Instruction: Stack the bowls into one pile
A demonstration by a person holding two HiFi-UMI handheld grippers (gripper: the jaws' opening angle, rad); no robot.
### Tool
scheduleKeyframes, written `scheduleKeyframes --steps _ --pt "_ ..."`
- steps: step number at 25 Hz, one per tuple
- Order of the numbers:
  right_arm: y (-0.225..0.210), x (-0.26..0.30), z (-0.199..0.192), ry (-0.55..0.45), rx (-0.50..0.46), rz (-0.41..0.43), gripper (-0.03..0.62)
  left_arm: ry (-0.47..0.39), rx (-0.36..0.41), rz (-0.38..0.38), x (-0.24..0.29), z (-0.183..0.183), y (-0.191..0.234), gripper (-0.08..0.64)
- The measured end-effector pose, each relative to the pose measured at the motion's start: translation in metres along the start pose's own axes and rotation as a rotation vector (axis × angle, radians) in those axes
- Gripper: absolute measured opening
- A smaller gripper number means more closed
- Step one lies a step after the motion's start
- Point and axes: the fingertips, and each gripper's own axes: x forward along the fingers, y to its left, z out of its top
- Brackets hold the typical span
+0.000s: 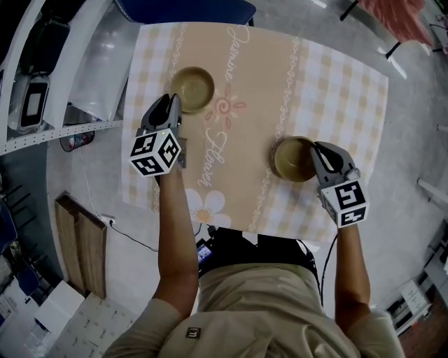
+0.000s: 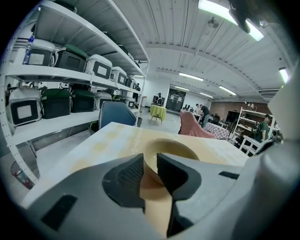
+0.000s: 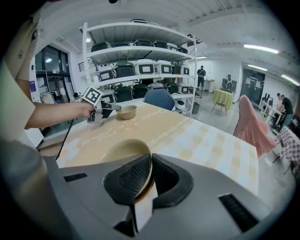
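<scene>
Two tan bowls stand apart on the checked tablecloth (image 1: 329, 84). The left bowl (image 1: 192, 89) is at the far left of the table, and my left gripper (image 1: 173, 105) is at its near-left rim. In the left gripper view the rim of that bowl (image 2: 176, 147) runs between the jaws of the left gripper (image 2: 150, 161), which are closed on it. The right bowl (image 1: 292, 159) sits nearer the front right. My right gripper (image 1: 316, 149) pinches its right rim. In the right gripper view the bowl (image 3: 119, 152) wall is squeezed between the pads of the right gripper (image 3: 151, 164).
A blue chair (image 1: 189, 10) stands at the table's far edge. Shelving with appliances (image 2: 56, 61) lines the left side. A pink-draped chair (image 3: 251, 126) stands off the table's right side. The table's front edge is close to my body.
</scene>
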Motion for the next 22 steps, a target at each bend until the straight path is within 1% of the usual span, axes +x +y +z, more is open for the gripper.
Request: scheduleKeyframes --steps 3,5,7,9,12,14,16,22 --pt "0.001 0.001 0.002 -0.011 -0.029 -0.009 0.031 0.006 0.0 -0.005 0.003 0.0 0.001 0.071" --pt "0.001 0.001 0.003 -0.021 -0.034 -0.012 0.068 0.016 0.002 -0.003 0.005 -0.001 0.002 0.071" --pt "0.001 -0.001 0.005 -0.036 -0.03 -0.016 0.089 0.035 0.005 0.01 0.007 -0.004 0.005 0.071" --pt "0.0 -0.005 0.006 -0.052 -0.026 -0.025 0.089 0.057 0.005 0.021 0.009 -0.008 0.008 0.062" --pt "-0.001 -0.011 0.008 -0.069 -0.024 -0.043 0.089 0.056 -0.031 0.013 0.007 -0.006 0.005 0.033" --pt "-0.003 -0.015 0.01 -0.081 -0.019 -0.057 0.089 0.048 -0.039 -0.004 0.004 0.0 -0.002 0.025" --pt "-0.006 -0.021 0.011 -0.093 -0.008 -0.075 0.089 0.049 -0.031 -0.03 0.002 0.006 -0.014 0.018" --pt "-0.016 -0.041 0.009 -0.115 0.024 -0.128 0.087 0.051 -0.019 -0.147 -0.008 0.02 -0.062 0.017"
